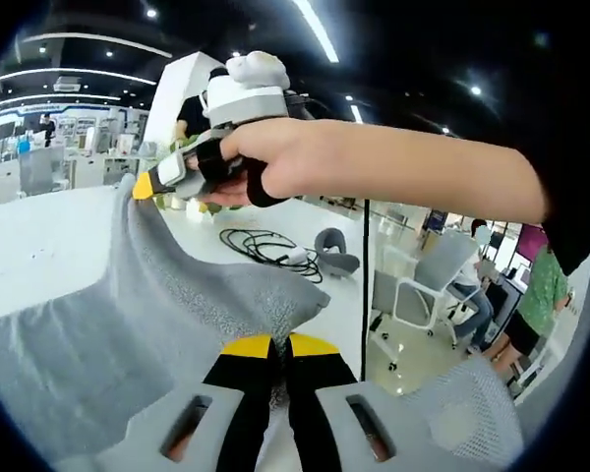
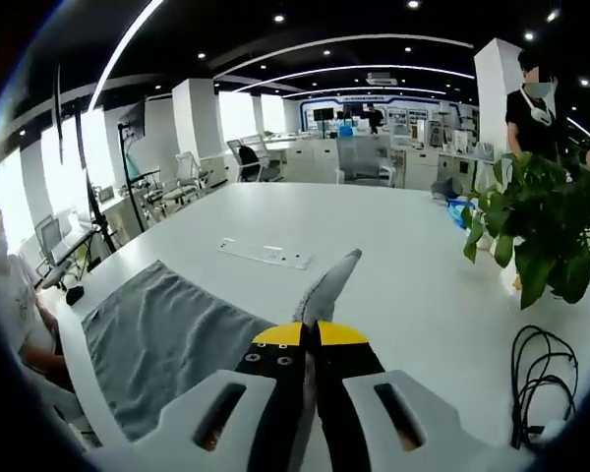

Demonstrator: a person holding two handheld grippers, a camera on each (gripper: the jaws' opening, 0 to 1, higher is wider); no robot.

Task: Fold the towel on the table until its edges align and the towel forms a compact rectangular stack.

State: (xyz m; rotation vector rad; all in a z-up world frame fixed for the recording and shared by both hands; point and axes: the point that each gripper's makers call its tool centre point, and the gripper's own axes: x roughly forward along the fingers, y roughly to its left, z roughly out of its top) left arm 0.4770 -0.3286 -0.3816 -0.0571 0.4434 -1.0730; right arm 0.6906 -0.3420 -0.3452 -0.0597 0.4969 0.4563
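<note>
We see a wide white worktop (image 2: 374, 226) carrying the grey towel (image 2: 167, 339), which lies spread at its near left part with one edge lifted off the surface. In the left gripper view the towel (image 1: 128, 324) hangs stretched between both tools. Our left gripper (image 1: 280, 346) has its yellow-tipped fingers together, clamped on a towel corner near the camera. Our right gripper (image 2: 310, 334) has its fingers pinched on another corner, a grey fold rising just beyond the tips; in the left gripper view that right gripper (image 1: 146, 185), held by a hand (image 1: 275, 157), grips the towel's far raised corner. A potted plant (image 2: 536, 231) stands at the right, a black cable (image 2: 541, 383) nearer, and a clear flat strip (image 2: 265, 254) lies mid-worktop.
</note>
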